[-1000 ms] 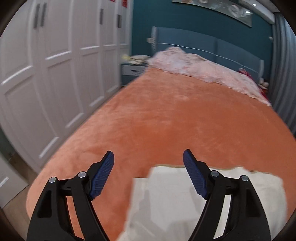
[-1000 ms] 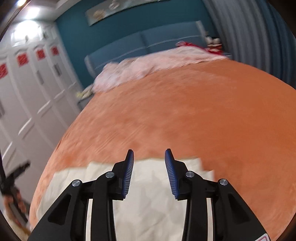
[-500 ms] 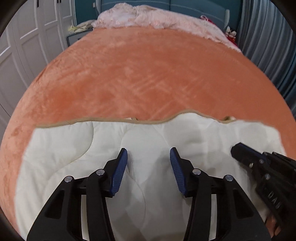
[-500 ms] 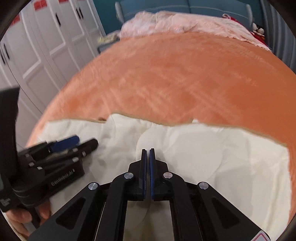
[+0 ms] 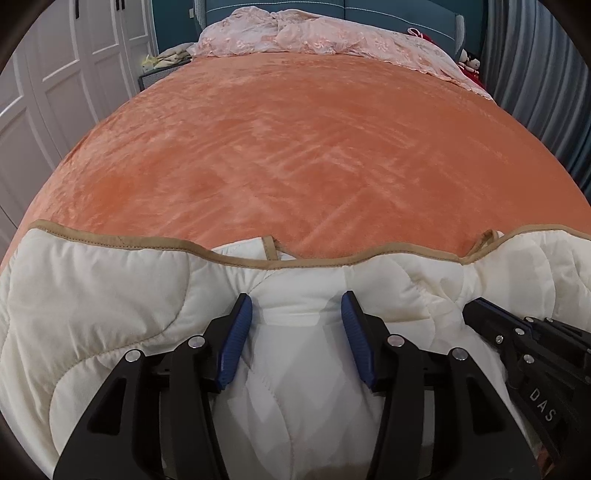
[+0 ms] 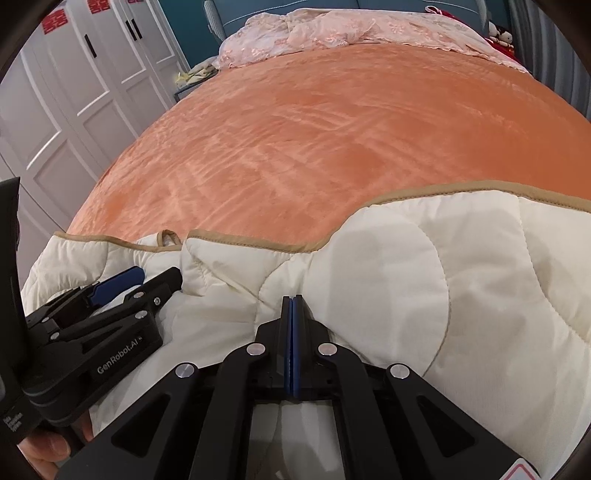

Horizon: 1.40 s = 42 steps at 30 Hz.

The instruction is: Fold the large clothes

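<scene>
A cream quilted garment with tan trim [image 5: 110, 295] lies spread along the near edge of the orange bed and also fills the lower right wrist view [image 6: 424, 277]. My left gripper [image 5: 296, 306] is open, its blue pads straddling a raised fold of the garment near the tan edge. It also shows at the left of the right wrist view [image 6: 147, 277]. My right gripper [image 6: 292, 301] is shut, its tips pressed down into the garment; whether cloth is pinched between the pads does not show. It appears at the lower right of the left wrist view [image 5: 476, 308].
The orange plush bedspread [image 5: 314, 147] stretches far ahead. A pink lace cover [image 5: 314, 33] is heaped at the blue headboard. White wardrobe doors [image 5: 55, 74] run along the left, a nightstand [image 5: 151, 77] beside them. Grey curtains [image 5: 535, 74] hang at the right.
Both grippers dropped from looking across the bed to resting on the cream garment. The right gripper closed. The left gripper narrowed, then settled over a fold near the tan edge.
</scene>
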### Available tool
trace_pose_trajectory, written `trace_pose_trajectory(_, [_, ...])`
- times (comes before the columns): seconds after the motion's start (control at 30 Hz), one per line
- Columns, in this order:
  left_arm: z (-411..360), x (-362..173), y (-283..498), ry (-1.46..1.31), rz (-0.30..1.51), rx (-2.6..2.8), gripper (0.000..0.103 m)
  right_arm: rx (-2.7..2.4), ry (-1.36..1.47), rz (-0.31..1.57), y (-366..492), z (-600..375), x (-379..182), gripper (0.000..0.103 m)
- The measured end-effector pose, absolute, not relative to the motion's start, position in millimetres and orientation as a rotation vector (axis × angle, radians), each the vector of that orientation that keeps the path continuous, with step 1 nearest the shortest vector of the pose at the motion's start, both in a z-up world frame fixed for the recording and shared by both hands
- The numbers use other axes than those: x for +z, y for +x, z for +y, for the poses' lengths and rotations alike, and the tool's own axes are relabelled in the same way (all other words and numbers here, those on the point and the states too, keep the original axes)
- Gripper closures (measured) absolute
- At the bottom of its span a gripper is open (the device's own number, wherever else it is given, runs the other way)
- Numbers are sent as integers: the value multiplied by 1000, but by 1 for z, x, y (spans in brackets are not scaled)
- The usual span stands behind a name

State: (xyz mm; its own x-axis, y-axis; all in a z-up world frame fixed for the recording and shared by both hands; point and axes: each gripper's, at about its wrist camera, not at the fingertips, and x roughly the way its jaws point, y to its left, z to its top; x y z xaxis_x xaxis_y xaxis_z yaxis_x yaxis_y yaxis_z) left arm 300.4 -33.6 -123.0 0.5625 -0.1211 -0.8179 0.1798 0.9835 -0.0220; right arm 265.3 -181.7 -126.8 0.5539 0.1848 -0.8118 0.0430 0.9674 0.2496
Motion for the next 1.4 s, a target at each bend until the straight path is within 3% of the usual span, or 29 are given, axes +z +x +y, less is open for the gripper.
trace_pose_trajectory(0.4, [-40,-126,301,105,929,-153,52,71,296,942,269,-186,-128,103])
trace_pose_trajectory(0.53, [-24,-104,292,40,928,-131,51,-91,332,824,243,-205,-98,103])
trace_pose_trajectory(0.6, [-9,-85,275,-13,917,-109,51,-95,368,749,216,-215,-73,93])
trace_pose_trajectory(0.77, [8,-57,206,-71,940,-161,50,26,346,803,151,-201,-44,93])
trace_pose_trajectory(1.03, [-18,-79,143,23,974,-150,51,84,265,972,104,-154,-76,93])
trace_pose_trajectory(1.4, [-27,-107,136,95,903,-98,49,55,180,935,104,-148,-111,101])
